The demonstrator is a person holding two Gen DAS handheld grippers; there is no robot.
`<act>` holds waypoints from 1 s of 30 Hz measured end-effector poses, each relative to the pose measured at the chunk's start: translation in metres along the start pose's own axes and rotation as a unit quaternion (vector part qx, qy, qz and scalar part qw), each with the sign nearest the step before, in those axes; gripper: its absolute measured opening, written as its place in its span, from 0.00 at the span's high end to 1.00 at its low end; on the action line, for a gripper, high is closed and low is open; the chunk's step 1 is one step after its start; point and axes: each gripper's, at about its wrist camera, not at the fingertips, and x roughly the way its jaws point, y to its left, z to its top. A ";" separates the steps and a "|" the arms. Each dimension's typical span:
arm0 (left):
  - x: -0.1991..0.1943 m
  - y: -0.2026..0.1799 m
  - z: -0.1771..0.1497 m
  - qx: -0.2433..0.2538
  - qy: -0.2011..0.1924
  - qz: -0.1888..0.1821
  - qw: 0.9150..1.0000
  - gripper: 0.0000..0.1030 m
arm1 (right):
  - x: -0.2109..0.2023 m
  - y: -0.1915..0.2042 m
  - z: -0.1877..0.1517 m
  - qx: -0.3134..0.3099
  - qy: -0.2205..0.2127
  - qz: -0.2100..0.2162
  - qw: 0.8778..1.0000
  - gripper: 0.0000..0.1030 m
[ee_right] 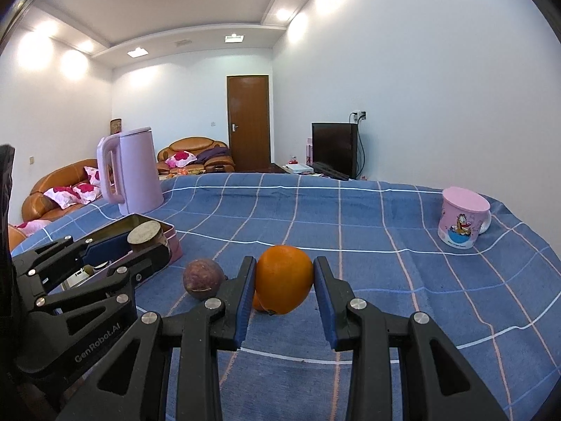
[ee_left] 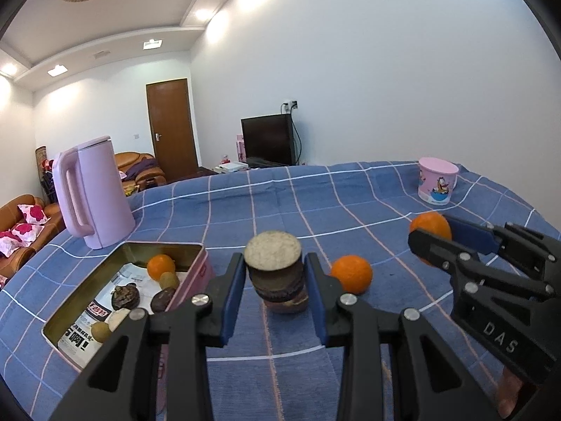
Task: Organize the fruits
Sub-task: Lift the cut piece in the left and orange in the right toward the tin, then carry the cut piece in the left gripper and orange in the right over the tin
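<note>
My left gripper [ee_left: 274, 263] is shut on a brown round fruit piece [ee_left: 273, 256] with a pale flat top, held just right of the open pink tin [ee_left: 196, 249]. A purple passion fruit [ee_left: 287, 303] lies on the cloth below it. The tin holds an orange [ee_left: 160, 266], small brown fruits and dark fruits on printed paper. My right gripper [ee_right: 284, 263] is shut on an orange [ee_right: 284, 279] slightly above the cloth. A second orange [ee_left: 351, 273] rests on the table between the grippers and is mostly hidden in the right wrist view. That view also shows the passion fruit [ee_right: 203, 278] and my left gripper [ee_right: 147, 242].
A tall pink kettle [ee_left: 93, 196] stands behind the tin at the table's far left. A pink cartoon mug [ee_right: 463, 219] stands at the far right. The blue checked cloth [ee_right: 350, 217] covers the table; sofas, a door and a TV lie beyond its far edge.
</note>
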 end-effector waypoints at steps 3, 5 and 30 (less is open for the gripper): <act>-0.001 0.006 0.001 -0.006 0.000 0.003 1.000 0.65 | 0.004 0.006 0.002 -0.005 0.002 0.006 1.000 0.66; -0.001 0.012 0.001 -0.011 0.000 0.006 1.000 0.65 | 0.006 0.010 0.003 -0.007 0.003 0.012 1.000 0.66; -0.010 0.100 0.007 -0.077 -0.010 0.073 0.994 0.65 | 0.036 0.090 0.034 -0.054 0.004 0.096 0.994 0.66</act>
